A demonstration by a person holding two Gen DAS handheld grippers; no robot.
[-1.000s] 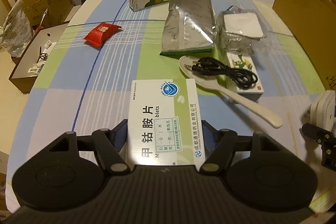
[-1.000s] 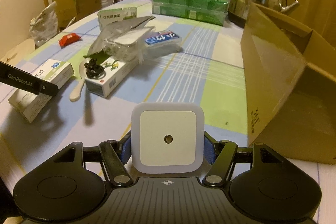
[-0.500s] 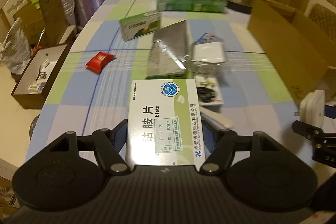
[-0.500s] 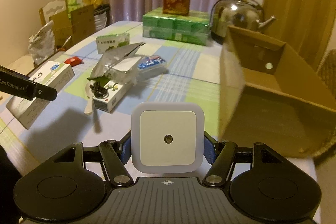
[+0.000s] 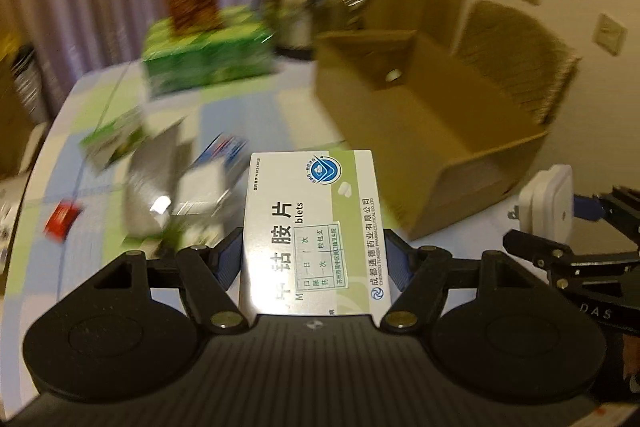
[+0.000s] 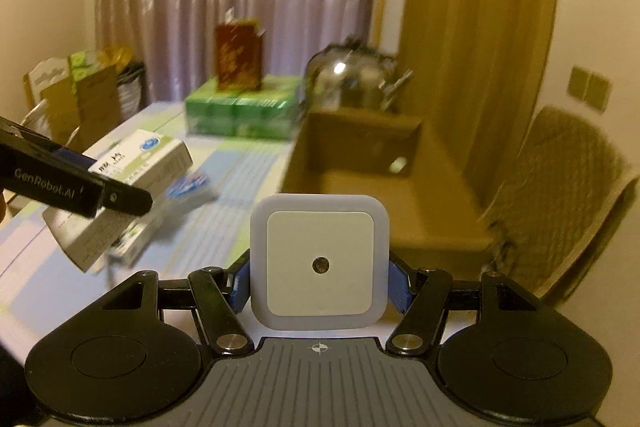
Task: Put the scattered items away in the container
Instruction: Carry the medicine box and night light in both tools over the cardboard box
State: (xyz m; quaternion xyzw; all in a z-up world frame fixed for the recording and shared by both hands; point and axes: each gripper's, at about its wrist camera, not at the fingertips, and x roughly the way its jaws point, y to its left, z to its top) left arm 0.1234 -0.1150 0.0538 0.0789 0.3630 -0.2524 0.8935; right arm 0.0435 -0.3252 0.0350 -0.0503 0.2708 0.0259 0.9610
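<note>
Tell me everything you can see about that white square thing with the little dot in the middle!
The white square plug-in light looks like smooth plastic, with rounded corners, a paler raised rim around a flat face and a small dark round dot at its centre. The right gripper is shut on it, blue pads pressing its two sides, holding it upright, face to the camera, off the table. In the left wrist view, metal prongs stick out of its back. Beyond it sits the open cardboard box.

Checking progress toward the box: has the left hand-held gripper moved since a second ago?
Yes. The left hand-held gripper, shut on the medicine box, has lifted off the table and swung right toward the cardboard box, which now fills its view.
</note>
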